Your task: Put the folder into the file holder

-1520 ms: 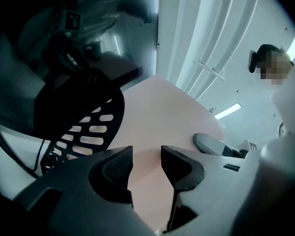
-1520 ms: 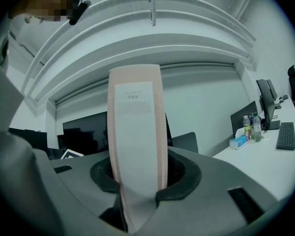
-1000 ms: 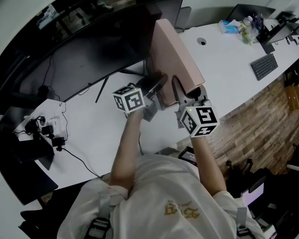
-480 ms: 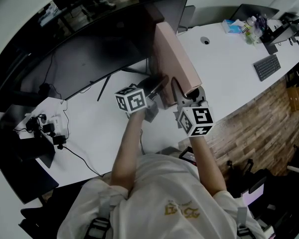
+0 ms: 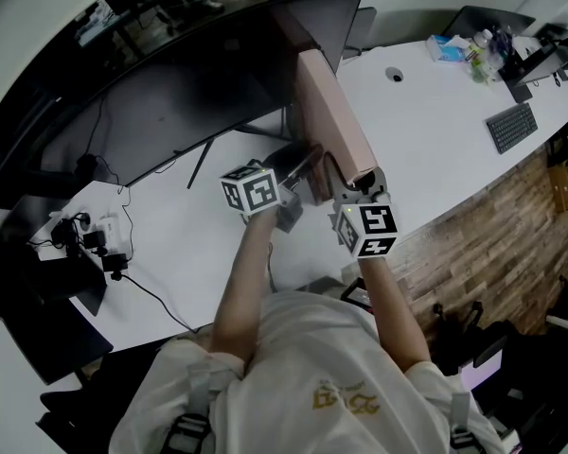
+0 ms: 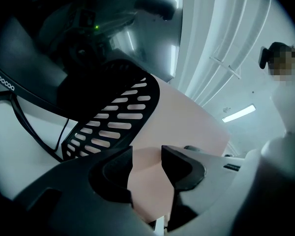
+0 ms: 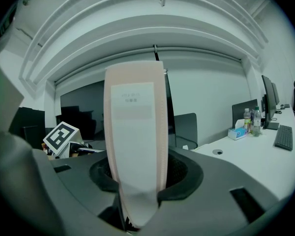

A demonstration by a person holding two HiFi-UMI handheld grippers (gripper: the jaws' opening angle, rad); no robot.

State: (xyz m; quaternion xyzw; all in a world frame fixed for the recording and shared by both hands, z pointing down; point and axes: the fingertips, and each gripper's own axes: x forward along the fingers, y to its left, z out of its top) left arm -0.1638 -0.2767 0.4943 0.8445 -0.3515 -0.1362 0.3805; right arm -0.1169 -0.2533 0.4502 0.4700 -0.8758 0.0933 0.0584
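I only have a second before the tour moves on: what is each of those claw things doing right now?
Left gripper: closed on the pink folder, jaws just eased slightly wider.
Right gripper: closed on the same folder's spine.

an office: long white desk [image 5: 426, 145], curved monitor [image 5: 170, 102], keyboard [image 5: 514, 127] and tissue box [image 5: 448, 49]

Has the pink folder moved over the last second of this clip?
Yes. The folder has sunk: its top edge now sits lower against the monitor behind it.

Right gripper [image 5: 362, 192] sunk slightly, bringing pink folder [image 5: 329, 112] lower, nearer black file holder [image 5: 298, 164].
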